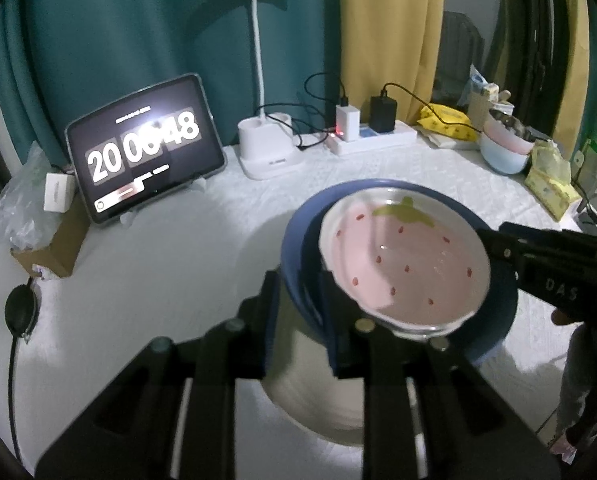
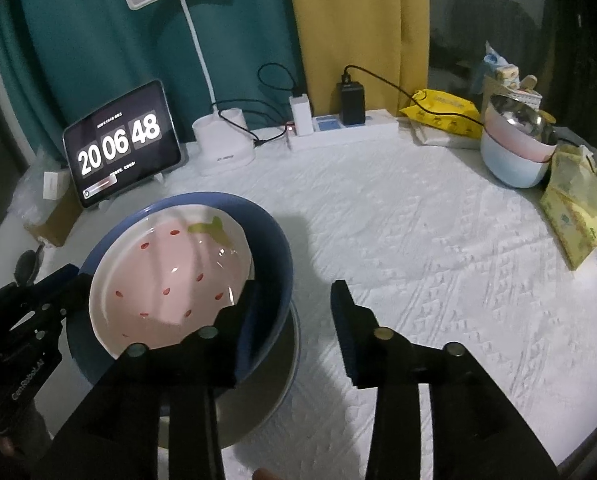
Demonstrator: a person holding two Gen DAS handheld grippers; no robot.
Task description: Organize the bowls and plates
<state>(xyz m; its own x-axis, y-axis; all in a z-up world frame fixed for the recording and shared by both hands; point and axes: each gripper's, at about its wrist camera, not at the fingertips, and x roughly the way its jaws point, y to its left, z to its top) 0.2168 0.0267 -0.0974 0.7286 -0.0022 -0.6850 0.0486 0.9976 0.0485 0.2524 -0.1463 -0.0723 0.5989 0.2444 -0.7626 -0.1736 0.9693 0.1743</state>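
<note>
The strawberry bowl (image 1: pixel 402 268) is being nested inside the blue bowl (image 1: pixel 298 252), and both are being carried above a white plate (image 1: pixel 298 392) on the quilted table (image 2: pixel 438 260). The blue bowl's left rim is being pinched by the left gripper (image 1: pixel 302 320), its jaws nearly closed on it. The right gripper (image 2: pixel 294 304) is being held with jaws parted, the stack's right rim lying by its left finger, so the left hand appears nearer for the lowering.
</note>
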